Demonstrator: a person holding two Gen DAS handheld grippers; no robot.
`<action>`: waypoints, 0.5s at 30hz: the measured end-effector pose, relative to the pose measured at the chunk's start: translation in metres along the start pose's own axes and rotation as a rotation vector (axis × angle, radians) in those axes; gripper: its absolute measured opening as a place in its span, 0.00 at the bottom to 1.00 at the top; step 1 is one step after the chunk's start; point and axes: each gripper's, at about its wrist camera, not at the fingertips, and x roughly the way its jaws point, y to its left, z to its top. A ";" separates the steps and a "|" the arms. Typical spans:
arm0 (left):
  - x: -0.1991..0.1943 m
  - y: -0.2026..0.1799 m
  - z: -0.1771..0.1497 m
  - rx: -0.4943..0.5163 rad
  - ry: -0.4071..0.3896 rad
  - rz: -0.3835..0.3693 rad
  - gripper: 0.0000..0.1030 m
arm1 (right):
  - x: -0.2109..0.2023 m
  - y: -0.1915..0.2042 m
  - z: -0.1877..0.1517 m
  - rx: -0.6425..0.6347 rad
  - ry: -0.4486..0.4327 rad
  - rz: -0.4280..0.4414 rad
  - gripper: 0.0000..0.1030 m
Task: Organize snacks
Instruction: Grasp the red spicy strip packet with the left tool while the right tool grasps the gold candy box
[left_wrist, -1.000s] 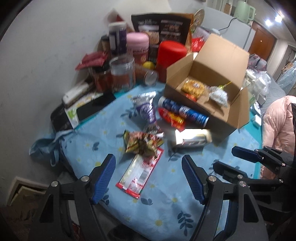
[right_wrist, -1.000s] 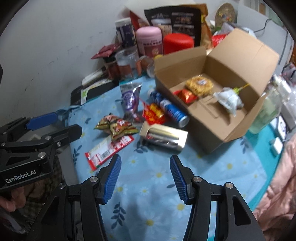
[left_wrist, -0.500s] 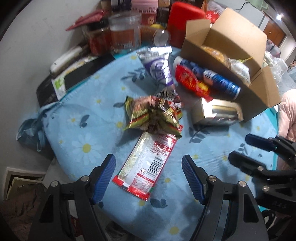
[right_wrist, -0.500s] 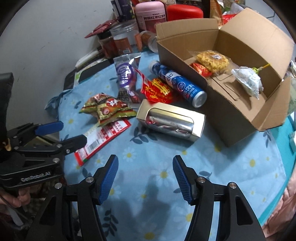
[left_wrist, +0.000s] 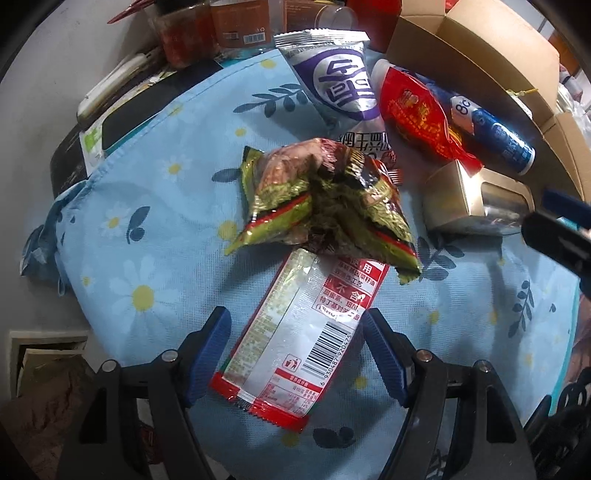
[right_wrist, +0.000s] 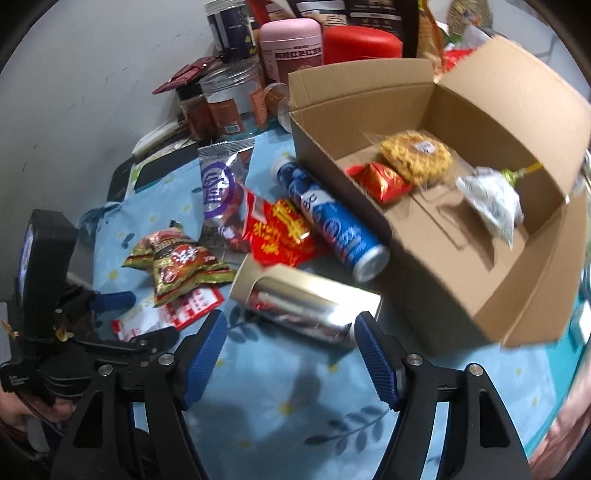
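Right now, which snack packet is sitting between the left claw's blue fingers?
The long red-and-white packet with the barcode. It lies flat inside the open left claw; the crumpled green bag and purple packet lie farther off.

Your left gripper (left_wrist: 295, 350) and right gripper (right_wrist: 288, 347) look alike: black angular arms with silver screws. Each finger wears a ribbed blue pad (left_wrist: 207, 354).
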 end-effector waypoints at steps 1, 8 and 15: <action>0.000 -0.001 -0.001 -0.002 -0.004 0.005 0.72 | 0.001 0.000 0.002 -0.023 0.002 -0.002 0.72; 0.002 -0.007 0.004 -0.010 -0.002 0.012 0.57 | 0.019 0.000 0.013 -0.186 0.040 0.004 0.73; 0.002 0.002 0.010 -0.061 0.017 -0.024 0.55 | 0.030 0.012 0.013 -0.314 0.083 -0.009 0.77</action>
